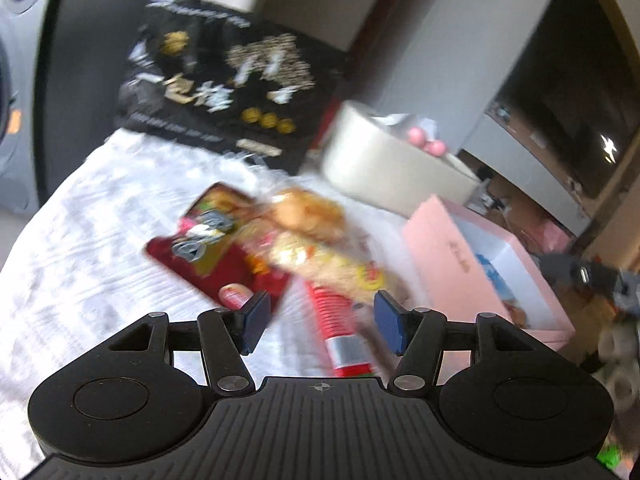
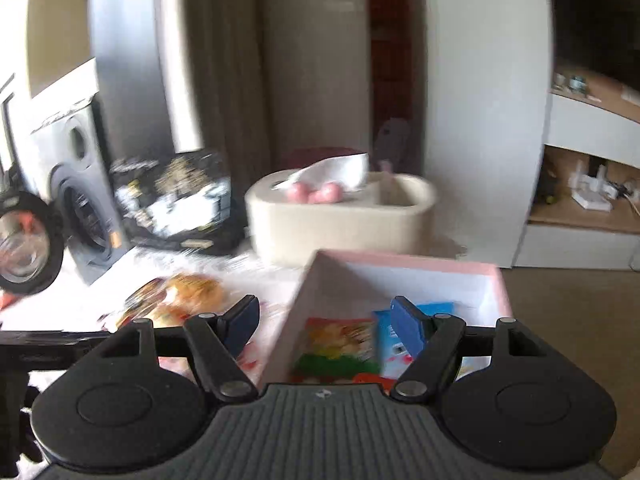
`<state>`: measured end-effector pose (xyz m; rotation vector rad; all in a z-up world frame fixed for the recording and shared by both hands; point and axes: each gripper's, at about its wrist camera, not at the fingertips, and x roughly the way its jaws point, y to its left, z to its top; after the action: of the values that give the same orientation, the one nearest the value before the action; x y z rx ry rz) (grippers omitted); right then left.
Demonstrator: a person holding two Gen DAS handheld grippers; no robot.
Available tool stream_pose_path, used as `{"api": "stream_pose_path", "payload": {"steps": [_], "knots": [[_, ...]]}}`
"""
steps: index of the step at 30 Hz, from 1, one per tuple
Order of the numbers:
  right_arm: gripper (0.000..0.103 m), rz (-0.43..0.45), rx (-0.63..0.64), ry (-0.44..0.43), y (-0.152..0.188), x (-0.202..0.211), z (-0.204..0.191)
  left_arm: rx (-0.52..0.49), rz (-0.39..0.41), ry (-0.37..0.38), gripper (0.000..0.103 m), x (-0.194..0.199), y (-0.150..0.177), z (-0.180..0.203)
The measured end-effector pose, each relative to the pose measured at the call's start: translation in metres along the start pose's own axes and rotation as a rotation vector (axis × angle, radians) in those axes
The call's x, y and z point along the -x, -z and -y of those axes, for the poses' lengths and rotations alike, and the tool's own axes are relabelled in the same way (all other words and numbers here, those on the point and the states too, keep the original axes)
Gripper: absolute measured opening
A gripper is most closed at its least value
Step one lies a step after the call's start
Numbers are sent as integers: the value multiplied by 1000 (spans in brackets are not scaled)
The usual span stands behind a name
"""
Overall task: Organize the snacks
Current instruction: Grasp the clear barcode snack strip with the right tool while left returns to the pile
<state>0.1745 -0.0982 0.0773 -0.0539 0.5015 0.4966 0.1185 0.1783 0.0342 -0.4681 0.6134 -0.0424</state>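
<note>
My left tool (image 1: 320, 322) hangs with its blue pads spread and nothing pinched, over the loose snacks lying on the white nubbly cloth that covers the surface (image 1: 92, 248). My right tool (image 2: 324, 320) is spread too and empty, poised over the pink cardboard box (image 2: 400, 264), which sits just beside the heap.

The worry is the overlap. The clear crinkly bag of golden pastries (image 1: 308, 220) lies across the flat red foil packet (image 1: 212, 248), and the red ribbed tube (image 1: 340, 332) pokes out from under it. If I close carelessly I may catch two wrappers at once, or drag the cloth. Slick film could slide off the pads, and squeezing hard would crush the soft pastries.

In the box lie a glossy yellow-and-green sachet (image 2: 338, 346) and a blue-and-white sachet (image 2: 390, 344), so a dropped bag might land askew on them. Behind stand a puffy black printed bag (image 1: 224, 80) and a rounded cream tissue holder (image 2: 340, 220).
</note>
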Motion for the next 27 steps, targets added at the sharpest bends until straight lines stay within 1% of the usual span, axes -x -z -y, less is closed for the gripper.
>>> {"api": "stream_pose_path", "payload": {"steps": [3,6,7,10,11,12,14,19,21,22,23,25,27], "knots": [[73,-9,79,-47,18,-3,-32,40,-1,-5,63,3,0,-13],[73,8,152,-93,37,-3,-62,55,-7,1,63,5,0,-18],[73,2,163,-114,42,-5,-69,59,-6,-1,63,5,0,-19],[71,-67,189,-180,57,-20,-91,67,5,-12,63,2,1,-22],[66,-83,204,-192,62,-25,-98,69,9,-18,63,2,1,-23],[63,-95,221,-187,66,-31,-105,73,9,-22,63,1,2,-24],[63,-120,227,-162,70,-44,-111,82,2,-21,63,1,2,-26],[63,-192,157,-124,73,-66,-102,92,-1,-12,63,5,3,-30],[63,-199,129,-143,74,-74,-99,92,3,1,63,6,3,-31],[61,-195,132,-154,74,-73,-100,94,4,6,63,7,2,-30],[47,-190,141,-173,72,-72,-102,96,6,8,63,7,2,-30],[41,-179,177,-193,70,-71,-108,97,10,8,63,8,1,-29],[39,-163,209,-213,66,-69,-115,100,11,7,63,8,1,-29]]}}
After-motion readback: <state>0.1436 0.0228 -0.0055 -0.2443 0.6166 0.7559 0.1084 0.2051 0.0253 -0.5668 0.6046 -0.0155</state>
